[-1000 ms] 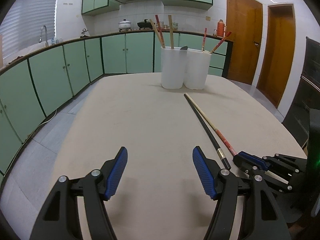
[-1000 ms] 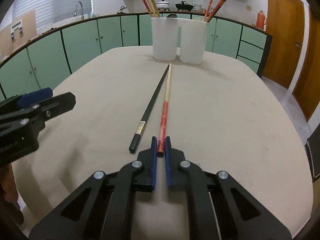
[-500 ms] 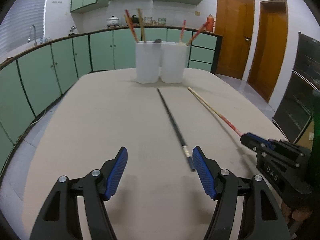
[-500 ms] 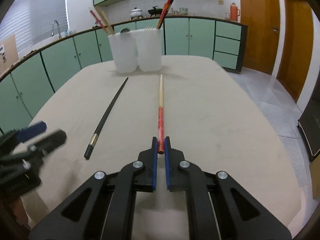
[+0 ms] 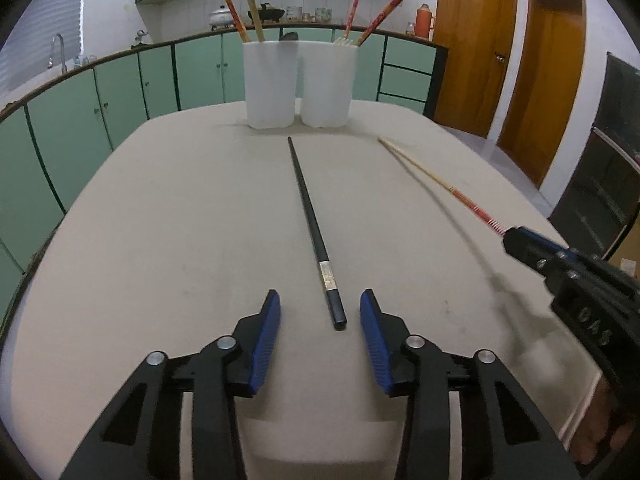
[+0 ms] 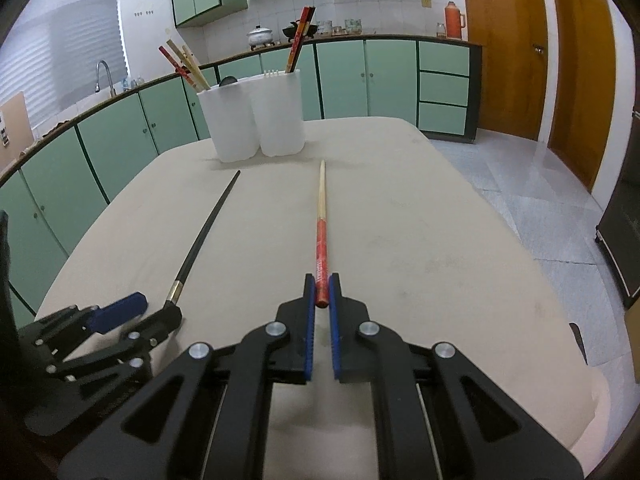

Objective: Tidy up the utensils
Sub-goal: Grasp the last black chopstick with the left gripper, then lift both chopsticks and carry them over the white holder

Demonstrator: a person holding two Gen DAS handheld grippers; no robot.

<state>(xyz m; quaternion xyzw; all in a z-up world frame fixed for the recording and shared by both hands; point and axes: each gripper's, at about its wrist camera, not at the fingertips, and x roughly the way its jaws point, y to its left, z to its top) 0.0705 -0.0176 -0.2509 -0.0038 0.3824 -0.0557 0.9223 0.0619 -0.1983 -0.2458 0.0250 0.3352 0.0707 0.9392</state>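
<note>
The red-and-tan chopstick (image 6: 321,236) was pinched by its red butt end between the blue pads of the right gripper (image 6: 322,294), whose jaws were closed tight on it, and it pointed forward toward the two white holders; whether it rested on the table or was raised off it could not be told. The black chopstick (image 5: 313,224) lay flat on the beige table (image 5: 168,240), well apart from the red one, its silver-banded butt end reaching just into the gap of the left gripper (image 5: 320,314), whose jaws stood wide apart with neither pad touching it. At the far end of the table stood the left white holder (image 5: 271,84) and the right white holder (image 5: 329,84), touching side by side, each with red and tan chopsticks sticking up out of it. Green cabinets (image 6: 384,80) ran around the room behind them, with wooden doors (image 5: 472,44) to the right.
</note>
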